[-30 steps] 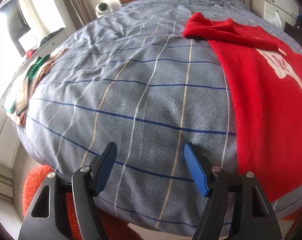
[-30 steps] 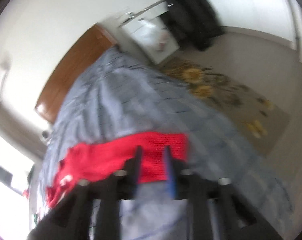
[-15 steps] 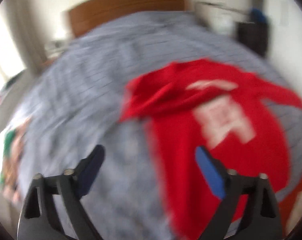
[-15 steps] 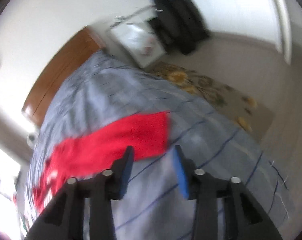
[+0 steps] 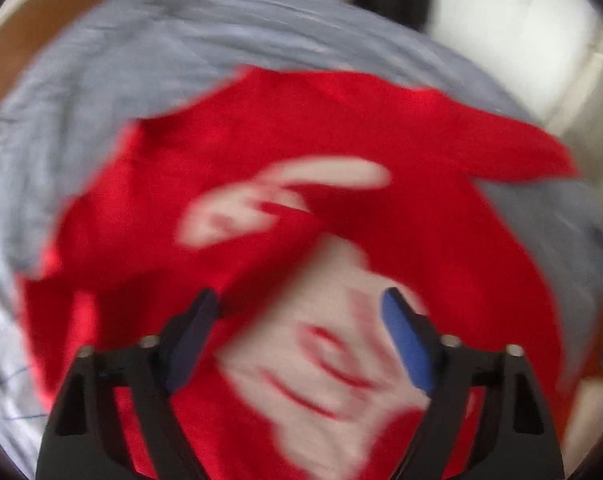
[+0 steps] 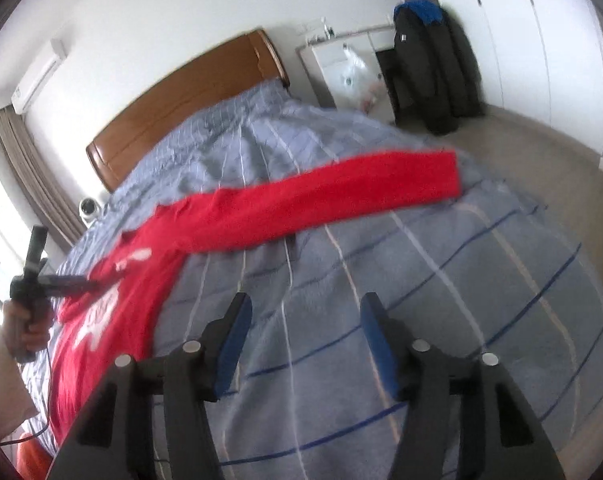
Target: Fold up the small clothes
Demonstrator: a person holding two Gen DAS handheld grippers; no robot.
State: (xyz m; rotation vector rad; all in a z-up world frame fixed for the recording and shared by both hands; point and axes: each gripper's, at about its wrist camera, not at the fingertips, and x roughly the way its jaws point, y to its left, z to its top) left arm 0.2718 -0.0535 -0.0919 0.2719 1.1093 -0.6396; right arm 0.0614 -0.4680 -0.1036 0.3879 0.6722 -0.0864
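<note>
Sweater [image 6: 113, 320], red, flat on the bed [image 6: 421, 300], lower left of the right view, sleeve [image 6: 321, 196] stretched right. Left gripper [image 5: 301, 304] just narrowed, right gripper [image 6: 305, 308] just widened, both apart, empty. I'd grab the sleeve next.

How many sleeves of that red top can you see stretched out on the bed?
1 clearly: the long sleeve of the red top lies stretched toward the bed's far side. The other seems bunched near the left gripper, too blurred to confirm.

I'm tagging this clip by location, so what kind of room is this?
Most likely a home bedroom: a bed with a grey checked cover, a wooden headboard, and a wall air conditioner above curtains.
</note>
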